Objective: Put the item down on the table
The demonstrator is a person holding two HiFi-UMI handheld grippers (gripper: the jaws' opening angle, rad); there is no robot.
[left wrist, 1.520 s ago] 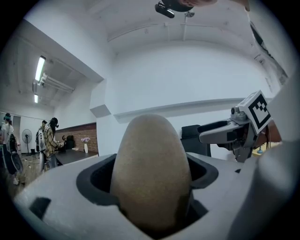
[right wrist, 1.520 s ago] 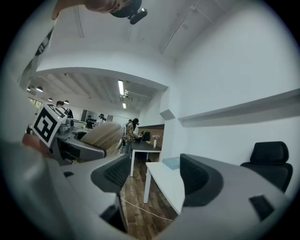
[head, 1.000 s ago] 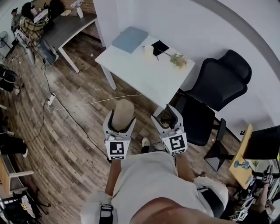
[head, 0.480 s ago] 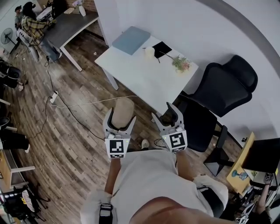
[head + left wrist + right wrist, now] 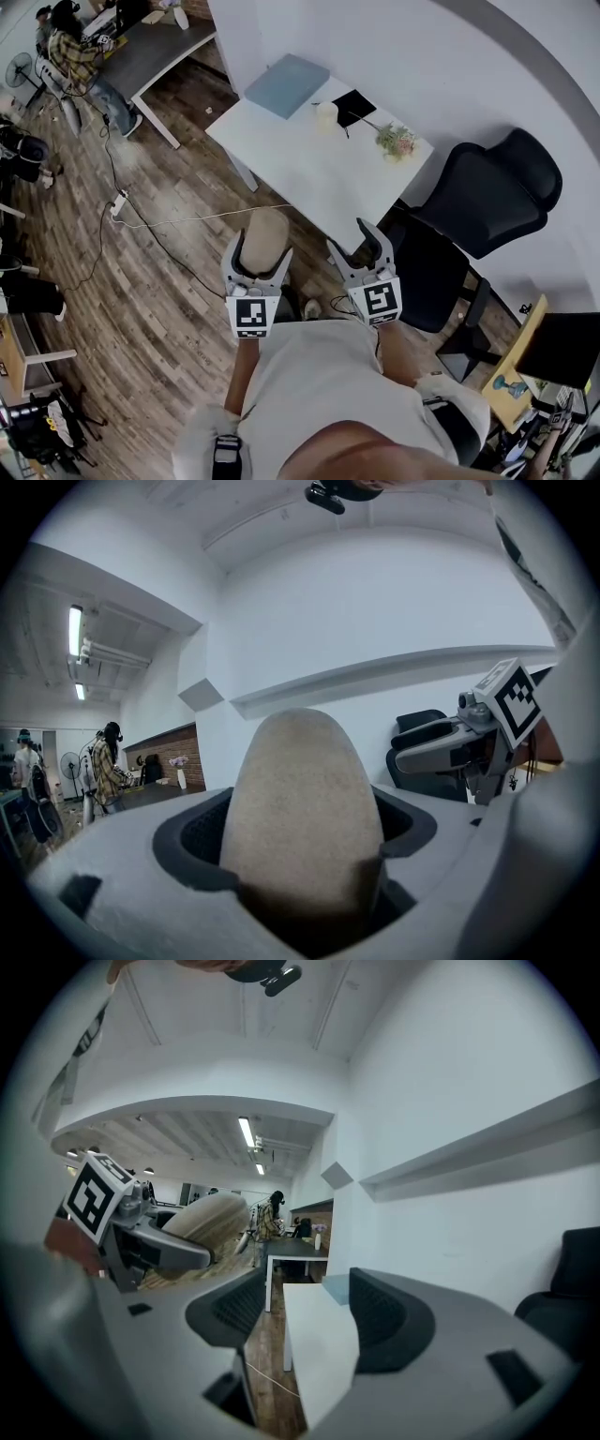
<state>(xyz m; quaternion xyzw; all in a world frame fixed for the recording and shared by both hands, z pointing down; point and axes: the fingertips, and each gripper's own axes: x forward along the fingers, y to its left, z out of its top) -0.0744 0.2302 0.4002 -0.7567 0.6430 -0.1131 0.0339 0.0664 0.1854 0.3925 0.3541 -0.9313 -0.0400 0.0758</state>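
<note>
A tan, egg-shaped item (image 5: 262, 242) stands between the jaws of my left gripper (image 5: 257, 261), which is shut on it above the wooden floor, short of the white table (image 5: 309, 169). The left gripper view shows the same item (image 5: 302, 808) filling the gap between the dark pads. My right gripper (image 5: 361, 251) hangs beside it on the right, open and holding nothing; in the right gripper view (image 5: 305, 1312) the table (image 5: 319, 1340) shows through the gap. The held item (image 5: 206, 1221) also shows at that view's left.
On the table lie a blue pad (image 5: 287, 84), a pale cup (image 5: 326, 116), a black square (image 5: 351, 106) and a small plant (image 5: 397, 142). A black office chair (image 5: 469, 220) stands right of it. Cables (image 5: 187, 220) cross the floor. A seated person (image 5: 80, 58) is at a far desk.
The view has shifted slightly, so the table and chair sit a little higher and further right in the picture. Both grippers keep their pose, the left still holding the item.
</note>
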